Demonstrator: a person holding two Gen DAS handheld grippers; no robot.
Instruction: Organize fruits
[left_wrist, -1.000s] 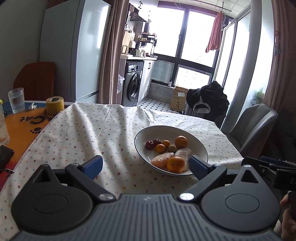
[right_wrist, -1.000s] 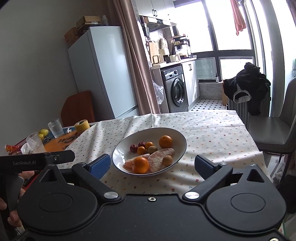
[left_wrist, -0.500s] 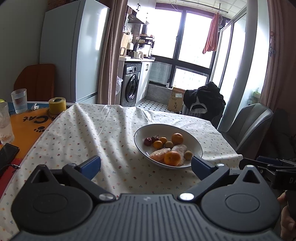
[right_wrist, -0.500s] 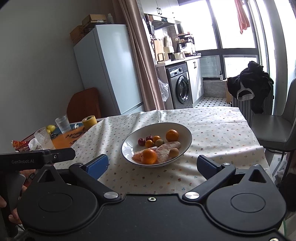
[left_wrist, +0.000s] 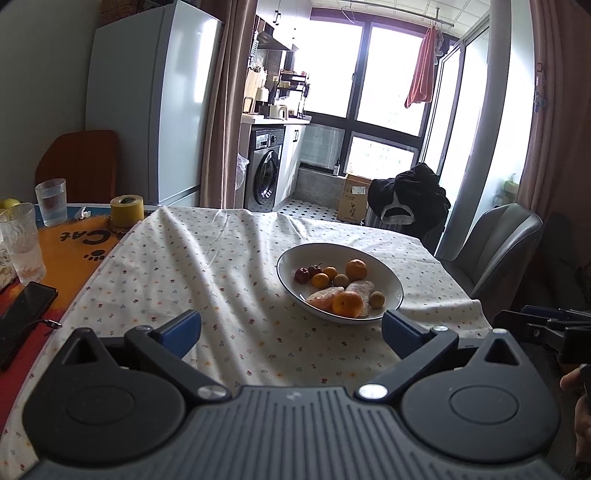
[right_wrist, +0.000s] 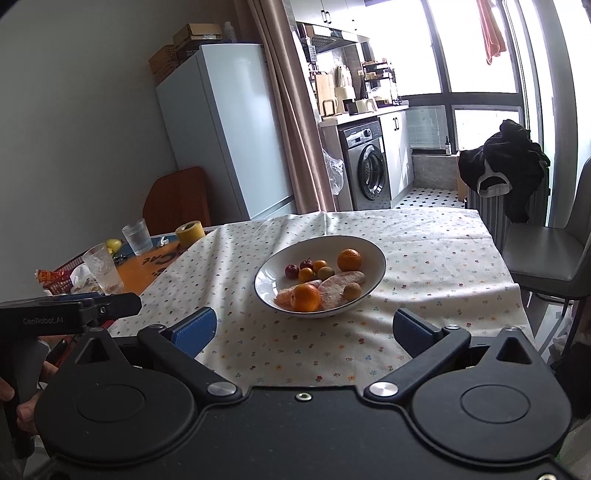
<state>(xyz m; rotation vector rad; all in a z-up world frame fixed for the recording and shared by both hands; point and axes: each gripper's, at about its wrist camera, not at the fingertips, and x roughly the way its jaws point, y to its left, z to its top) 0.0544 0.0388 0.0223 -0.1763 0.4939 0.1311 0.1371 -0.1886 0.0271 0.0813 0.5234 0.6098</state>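
Ahead of both finger pairs: white oval ceramic bowl (left_wrist: 391, 280) (right_wrist: 375, 254) of mixed fruit | left gripper (left_wrist: 291, 330) spread, empty | right gripper (right_wrist: 303, 328) spread, empty | pale fruit slices partly hidden behind round orange (right_wrist: 305, 297)

Left gripper (left_wrist: 291, 332), right gripper (right_wrist: 303, 328): fingers spread wide, apparently empty, level.

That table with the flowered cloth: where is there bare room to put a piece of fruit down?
The cloth is bare all round the white bowl: a wide patch on its left toward the yellow tape roll, another on its right toward the grey chair, and a strip in front. The orange mat is crowded with glasses and a phone.
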